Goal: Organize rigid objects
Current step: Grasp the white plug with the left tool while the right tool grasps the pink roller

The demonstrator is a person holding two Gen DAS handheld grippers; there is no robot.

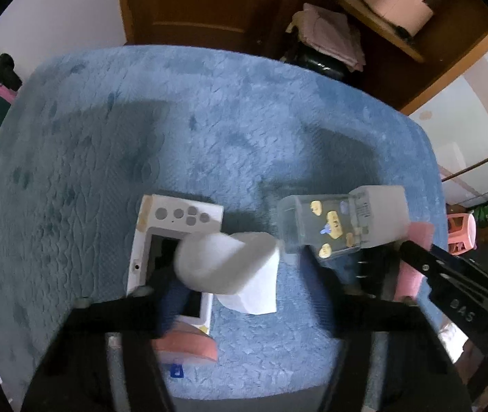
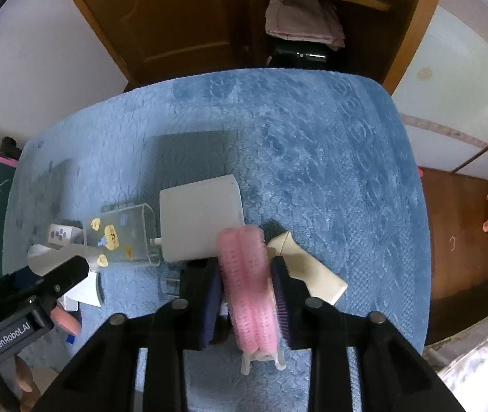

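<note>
Meanwhile, the right gripper (image 2: 247, 295) clamps a pink bristled hair roller (image 2: 249, 285) above the blue plush cloth (image 2: 330, 158); the left gripper (image 1: 244, 309), jaws apart, hovers near a white scoop (image 1: 226, 261).

We see a surface covered by a plush blue blanket (image 2: 312, 144). On it lie a white box (image 2: 199, 218) with a clear sticker-dotted container (image 2: 120, 237) just beside it, a cream-coloured flat piece (image 2: 319, 274) to the right, and at the left a white device with round grey buttons (image 1: 178, 214).
</note>
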